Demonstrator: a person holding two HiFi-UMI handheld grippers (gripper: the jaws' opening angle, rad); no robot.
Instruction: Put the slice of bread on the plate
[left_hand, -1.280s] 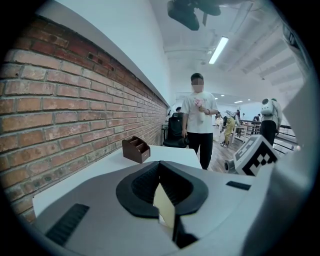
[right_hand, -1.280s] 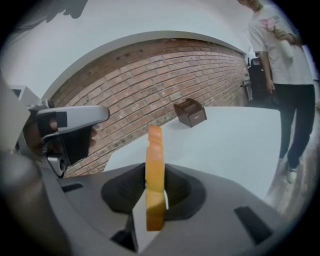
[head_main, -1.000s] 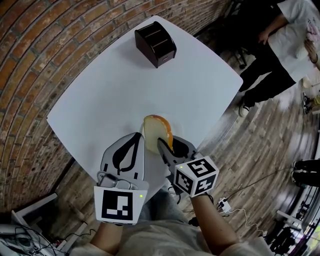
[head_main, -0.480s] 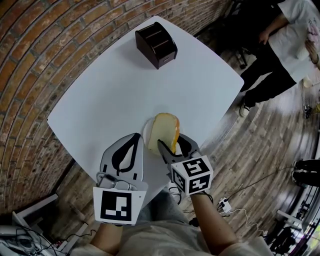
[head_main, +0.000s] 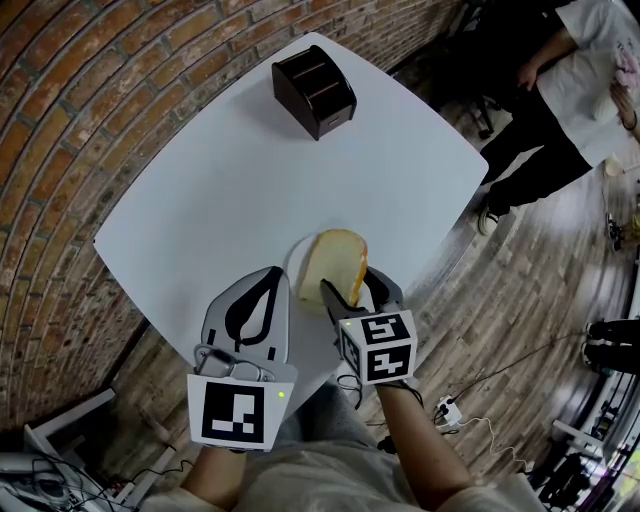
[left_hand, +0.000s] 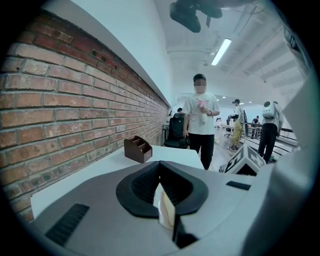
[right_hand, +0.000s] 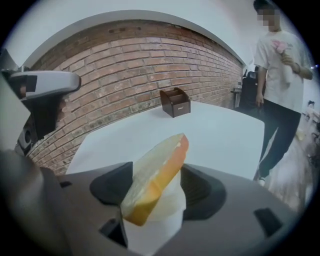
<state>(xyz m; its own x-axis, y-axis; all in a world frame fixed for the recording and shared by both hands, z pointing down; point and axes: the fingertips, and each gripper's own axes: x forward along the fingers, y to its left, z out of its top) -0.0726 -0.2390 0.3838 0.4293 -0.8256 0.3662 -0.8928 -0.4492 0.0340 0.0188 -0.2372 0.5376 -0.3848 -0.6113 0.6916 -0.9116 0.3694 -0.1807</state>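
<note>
Table (head_main: 230, 190), tilted bread (head_main: 335, 262) (over plate (head_main: 294, 266))

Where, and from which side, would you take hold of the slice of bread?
Pinch the slice of bread across its two flat faces, low down, coming from the near edge of the table. It stands tilted on edge over the plate, so only its thin way fits between jaws. The right hand-held gripper, its jaws having just been opening, straddles it so.

Table (head_main: 230, 190) is mostly open space; only the brown organizer (head_main: 313, 90) sits at the far corner (bread slice (head_main: 335, 262) crowds the near edge).
</note>
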